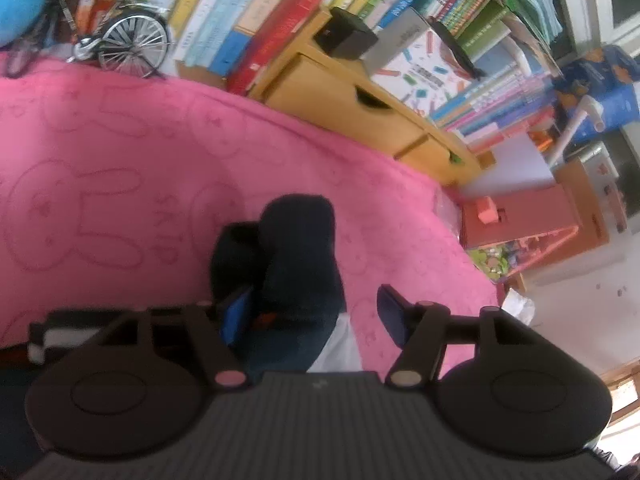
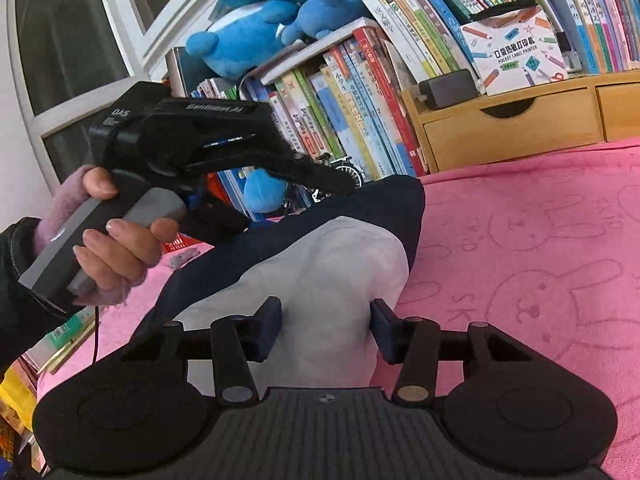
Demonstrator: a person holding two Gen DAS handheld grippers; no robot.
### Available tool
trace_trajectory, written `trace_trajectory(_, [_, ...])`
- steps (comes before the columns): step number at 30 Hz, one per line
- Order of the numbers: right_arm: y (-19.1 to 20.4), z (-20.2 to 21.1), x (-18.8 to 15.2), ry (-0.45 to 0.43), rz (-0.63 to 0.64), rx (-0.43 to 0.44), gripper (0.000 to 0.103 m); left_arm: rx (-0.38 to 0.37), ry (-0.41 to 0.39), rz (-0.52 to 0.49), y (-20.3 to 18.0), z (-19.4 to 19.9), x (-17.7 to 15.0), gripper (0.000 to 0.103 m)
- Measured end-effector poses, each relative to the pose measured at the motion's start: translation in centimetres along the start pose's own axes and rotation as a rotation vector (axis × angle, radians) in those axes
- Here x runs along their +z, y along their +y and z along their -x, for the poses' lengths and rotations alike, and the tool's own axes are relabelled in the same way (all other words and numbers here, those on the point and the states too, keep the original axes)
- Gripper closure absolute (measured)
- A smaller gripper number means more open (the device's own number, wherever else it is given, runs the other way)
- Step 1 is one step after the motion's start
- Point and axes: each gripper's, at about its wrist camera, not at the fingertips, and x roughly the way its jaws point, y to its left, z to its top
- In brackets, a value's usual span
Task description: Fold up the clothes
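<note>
A navy and white garment (image 2: pixel 340 256) lies bunched on the pink rabbit-print blanket (image 2: pixel 540 240). In the right wrist view my right gripper (image 2: pixel 326 330) has its jaws apart on either side of the white part of the garment, which rises between them. My left gripper, seen from the right wrist view (image 2: pixel 320 178), is held in a hand above the garment's navy edge. In the left wrist view the left gripper (image 1: pixel 316 316) is open, with a dark navy fold (image 1: pixel 296 256) standing between its blue pads (image 1: pixel 394 316) and a white patch below.
A wooden drawer unit (image 2: pixel 516 128) and rows of books (image 2: pixel 360 112) stand behind the blanket. Blue plush toys (image 2: pixel 248 40) sit on the books. A model bicycle (image 1: pixel 120 40) stands at the blanket's far edge. Boxes (image 1: pixel 532 212) lie beyond its right edge.
</note>
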Motion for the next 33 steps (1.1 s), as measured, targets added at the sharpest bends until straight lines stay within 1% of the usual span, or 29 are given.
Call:
trace_trajectory(1, [0.1, 0.1, -0.1, 0.003, 0.003, -0.002, 0.053, 0.024, -0.008, -0.012, -0.3, -0.4, 0.1, 0.053])
trace_trajectory(2, [0.2, 0.1, -0.1, 0.005, 0.002, -0.002, 0.053, 0.048, -0.031, -0.022, -0.5, -0.6, 0.3, 0.072])
trace_trajectory(3, [0.1, 0.2, -0.2, 0.009, -0.003, 0.0, 0.053, 0.072, -0.053, -0.031, -0.6, -0.9, 0.4, 0.084])
trace_trajectory(4, [0.1, 0.1, -0.2, 0.011, -0.008, 0.003, 0.052, 0.054, -0.068, -0.006, -0.3, -1.0, 0.8, 0.087])
trace_trajectory(5, [0.0, 0.1, -0.2, 0.013, -0.014, 0.006, 0.052, 0.037, -0.083, 0.018, 0.1, -1.0, 1.2, 0.091])
trace_trajectory(6, [-0.1, 0.0, -0.1, 0.015, -0.019, 0.009, 0.052, 0.02, -0.099, 0.042, 0.5, -1.1, 1.6, 0.092])
trace_trajectory(7, [-0.2, -0.1, -0.1, 0.016, -0.024, 0.013, 0.051, 0.024, -0.118, 0.047, 0.7, -1.2, 2.1, 0.092])
trace_trajectory(8, [-0.2, -0.1, -0.1, 0.017, -0.029, 0.017, 0.05, 0.035, -0.145, 0.056, 1.0, -1.2, 2.6, 0.092])
trace_trajectory(10, [-0.3, -0.1, -0.1, 0.018, -0.032, 0.023, 0.049, 0.078, -0.226, 0.082, 1.5, -0.3, 3.5, 0.092])
trace_trajectory(11, [-0.3, -0.1, -0.1, 0.018, -0.033, 0.025, 0.046, 0.1, -0.267, 0.094, 1.8, 0.2, 3.9, 0.093])
trace_trajectory(12, [-0.3, -0.1, -0.1, 0.018, -0.033, 0.029, 0.044, 0.158, -0.326, 0.067, 1.6, 1.3, 3.9, 0.094])
trace_trajectory(13, [-0.4, 0.0, -0.1, 0.017, -0.033, 0.037, 0.041, 0.216, -0.383, 0.039, 1.4, 2.5, 3.8, 0.093])
trace_trajectory(14, [-0.5, 0.0, -0.1, 0.017, -0.036, 0.045, 0.035, 0.278, -0.419, -0.034, 0.7, 3.6, 2.5, 0.092])
trace_trajectory(16, [-0.8, 0.2, 0.1, 0.003, -0.041, 0.047, 0.031, 0.402, -0.488, -0.183, -0.9, 5.8, 0.1, 0.091])
trace_trajectory(17, [-1.0, 0.4, 0.2, -0.008, -0.044, 0.041, 0.028, 0.482, -0.511, -0.294, -1.3, 6.6, -1.7, 0.091])
trace_trajectory(18, [-1.3, 0.5, 0.2, -0.021, -0.051, 0.028, 0.026, 0.578, -0.527, -0.429, -2.3, 6.7, -3.9, 0.088])
trace_trajectory(19, [-1.6, 0.6, 0.3, -0.03, -0.06, 0.013, 0.024, 0.672, -0.541, -0.564, -3.2, 6.8, -6.1, 0.087])
trace_trajectory(21, [-2.0, 0.5, 0.3, -0.027, -0.081, -0.023, 0.021, 0.782, -0.549, -0.751, -4.0, 6.6, -9.9, 0.085])
trace_trajectory(23, [-1.8, 0.4, 0.3, -0.019, -0.069, -0.048, 0.014, 0.771, -0.478, -0.771, -4.5, 6.4, -11.8, 0.082])
trace_trajectory(25, [-1.3, 0.2, 0.3, -0.009, -0.043, -0.086, 0.01, 0.744, -0.435, -0.72, -3.7, 6.1, -12.6, 0.082])
trace_trajectory(28, [-0.6, -0.1, 0.3, 0.001, -0.012, -0.121, 0.009, 0.77, -0.409, -0.696, -2.4, 5.9, -13.2, 0.081])
trace_trajectory(31, [-0.7, -0.2, 0.2, 0.006, -0.009, -0.124, 0.007, 0.81, -0.401, -0.675, -1.2, 6.2, -13.5, 0.08])
trace_trajectory(33, [-0.6, -0.2, 0.2, 0.01, -0.006, -0.122, 0.007, 0.849, -0.396, -0.641, -0.2, 6.6, -13.2, 0.079])
